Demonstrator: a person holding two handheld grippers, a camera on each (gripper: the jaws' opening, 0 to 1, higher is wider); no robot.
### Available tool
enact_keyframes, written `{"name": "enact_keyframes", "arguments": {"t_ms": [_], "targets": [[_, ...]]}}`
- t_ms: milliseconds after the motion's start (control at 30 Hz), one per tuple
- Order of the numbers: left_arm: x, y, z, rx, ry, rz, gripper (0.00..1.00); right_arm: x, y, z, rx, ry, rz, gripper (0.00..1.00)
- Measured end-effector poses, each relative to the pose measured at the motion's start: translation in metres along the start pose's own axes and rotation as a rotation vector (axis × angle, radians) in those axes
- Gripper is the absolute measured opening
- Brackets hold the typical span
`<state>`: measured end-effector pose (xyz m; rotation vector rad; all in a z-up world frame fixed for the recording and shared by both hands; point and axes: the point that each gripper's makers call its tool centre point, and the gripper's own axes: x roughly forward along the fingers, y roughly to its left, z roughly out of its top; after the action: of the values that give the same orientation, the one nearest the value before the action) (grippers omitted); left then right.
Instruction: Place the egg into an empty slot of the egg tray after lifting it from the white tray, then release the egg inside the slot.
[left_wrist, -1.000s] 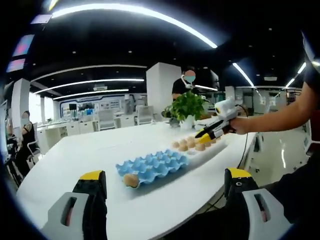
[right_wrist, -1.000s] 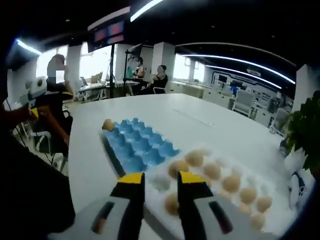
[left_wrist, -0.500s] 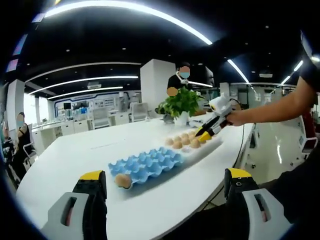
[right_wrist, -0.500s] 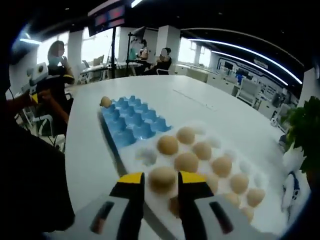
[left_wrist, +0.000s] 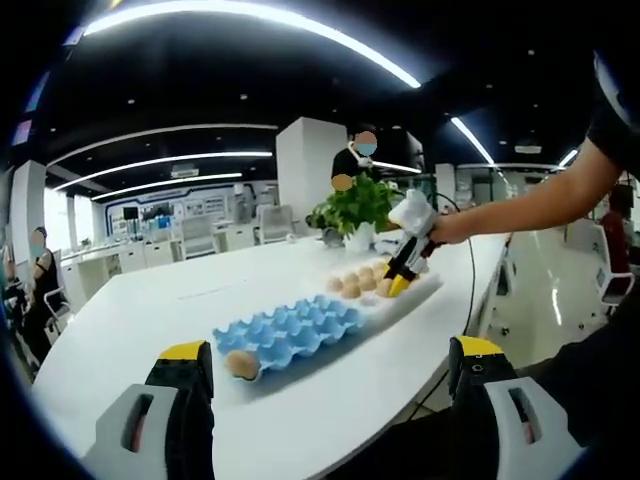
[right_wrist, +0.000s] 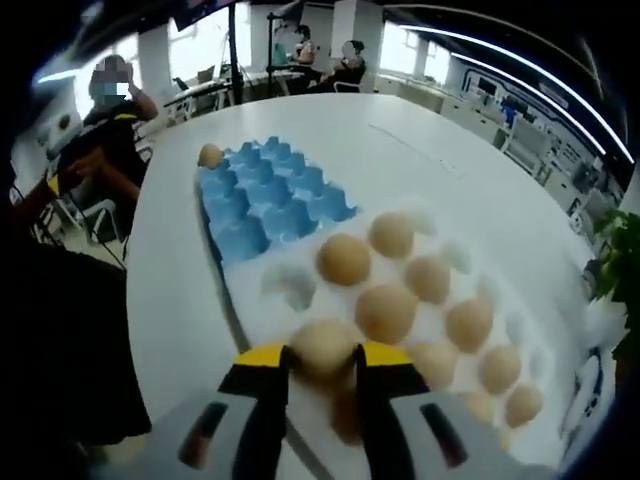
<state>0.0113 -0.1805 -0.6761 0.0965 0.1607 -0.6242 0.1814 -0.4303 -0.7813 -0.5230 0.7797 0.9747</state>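
- Your right gripper is down over the white tray. Its two yellow tips sit on each side of one egg. The tips look like they touch the egg, so I judge it is pinching the egg or just about to.
- This is the pick-up step. The egg sits in its hole in the white tray, at the row closest to your gripper.
- The egg is light brown, smooth and round. It will crack if you squeeze hard, so hold it softly.
- Next, I think you should lift the egg straight up so it does not bump the other eggs just past it.
- Then carry it forward and a bit to the left, to the blue egg tray. That tray lies just past the white tray, touching it or almost.
- Nearly all the blue holes are free. One egg in the far corner sits in its own hole, at the end farthest from your gripper. Pick a free hole and let go only when the egg is down inside.
- Your left gripper is spread wide and holds nothing. It hangs over the near edge of the desk, well back from both trays.
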Motion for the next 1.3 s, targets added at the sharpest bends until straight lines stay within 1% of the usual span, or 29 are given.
{"name": "enact_keyframes", "arguments": {"t_ms": [67,133,167,233,300,333,400,467,500,633,700,833,900,933,1000,1133,1200,1300], "targets": [[0.000,0.003,-0.003,-0.008,0.004,0.006,1.00,0.000,-0.001,0.000,0.005,-0.008,-0.010,0.27],[0.001,0.005,-0.004,-0.014,0.005,0.012,1.00,-0.002,-0.001,0.002,-0.001,-0.043,-0.030,0.26],[0.000,0.005,-0.004,-0.020,0.004,0.011,1.00,-0.003,-0.003,0.005,0.018,-0.076,-0.040,0.26],[0.000,0.005,-0.004,-0.023,0.002,0.010,1.00,-0.005,-0.003,0.007,0.067,-0.108,-0.049,0.26],[0.000,0.006,-0.003,-0.023,0.000,0.010,1.00,-0.013,-0.006,0.015,0.091,-0.176,-0.059,0.26],[0.000,0.006,-0.002,-0.019,0.001,0.010,1.00,-0.014,-0.007,0.015,0.094,-0.184,-0.061,0.26],[0.000,0.007,-0.001,-0.017,-0.002,0.011,1.00,-0.025,-0.016,0.018,0.134,-0.231,-0.075,0.26],[0.000,0.008,0.001,-0.019,-0.007,0.013,1.00,-0.029,-0.016,0.021,0.161,-0.258,-0.065,0.26],[0.000,0.008,0.003,-0.020,-0.013,0.015,1.00,-0.032,-0.014,0.022,0.170,-0.266,-0.058,0.26],[0.000,0.009,0.004,-0.021,-0.020,0.017,1.00,-0.033,-0.013,0.020,0.170,-0.281,-0.076,0.26],[0.000,0.008,0.003,-0.016,-0.017,0.017,1.00,-0.033,-0.011,0.019,0.177,-0.284,-0.075,0.26],[-0.002,0.006,-0.002,-0.011,-0.003,0.012,1.00,-0.033,-0.006,0.020,0.218,-0.306,-0.073,0.26],[-0.004,0.007,-0.005,-0.014,0.003,0.013,1.00,-0.033,-0.001,0.025,0.217,-0.322,-0.071,0.26],[-0.005,0.008,-0.006,-0.018,0.007,0.015,1.00,-0.032,-0.003,0.028,0.216,-0.331,-0.071,0.26],[-0.006,0.010,-0.007,-0.021,0.013,0.017,1.00,-0.030,0.000,0.034,0.225,-0.342,-0.060,0.26],[-0.008,0.013,-0.009,-0.021,0.019,0.025,1.00,-0.022,0.013,0.052,0.212,-0.371,-0.036,0.26],[-0.009,0.015,-0.012,-0.033,0.040,0.029,1.00,-0.013,0.025,0.064,0.188,-0.380,-0.023,0.26],[-0.010,0.016,-0.012,-0.040,0.043,0.044,1.00,-0.004,0.035,0.076,0.181,-0.393,-0.003,0.26]]}}
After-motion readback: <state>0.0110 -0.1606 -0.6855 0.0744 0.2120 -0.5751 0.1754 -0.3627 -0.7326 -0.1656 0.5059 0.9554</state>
